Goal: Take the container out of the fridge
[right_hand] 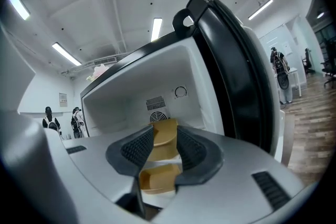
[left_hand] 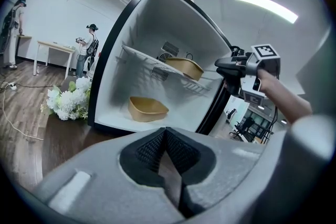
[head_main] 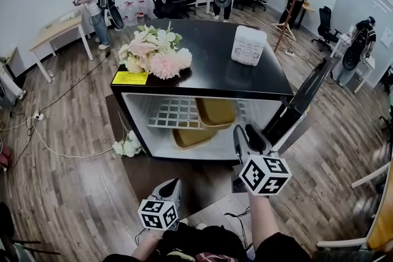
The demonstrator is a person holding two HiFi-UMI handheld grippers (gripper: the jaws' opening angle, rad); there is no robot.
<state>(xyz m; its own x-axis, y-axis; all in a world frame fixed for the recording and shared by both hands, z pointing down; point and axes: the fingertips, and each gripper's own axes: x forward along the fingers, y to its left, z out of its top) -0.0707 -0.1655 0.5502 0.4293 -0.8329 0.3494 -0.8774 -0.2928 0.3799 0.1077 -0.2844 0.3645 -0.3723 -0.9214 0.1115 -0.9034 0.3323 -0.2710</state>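
In front of the open fridge (head_main: 215,70), at twelve o'clock from the person, neither pair of tongs touches any item. The left tongs (left_hand: 167,136) are clenched and empty, held low at six o'clock of the fridge mouth. The right tongs (right_hand: 165,136) are released, pads apart and bare, at five o'clock of the mouth. The upper container (head_main: 215,111) sits on the wire shelf (head_main: 172,112). The lower container (head_main: 191,136) lies on the fridge floor beneath. The door (head_main: 301,101) stands open at three o'clock.

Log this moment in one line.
fridge door: open | upper container: wire shelf | lower container: beneath shelf | left tool: shut, empty | right tool: open, empty, facing containers
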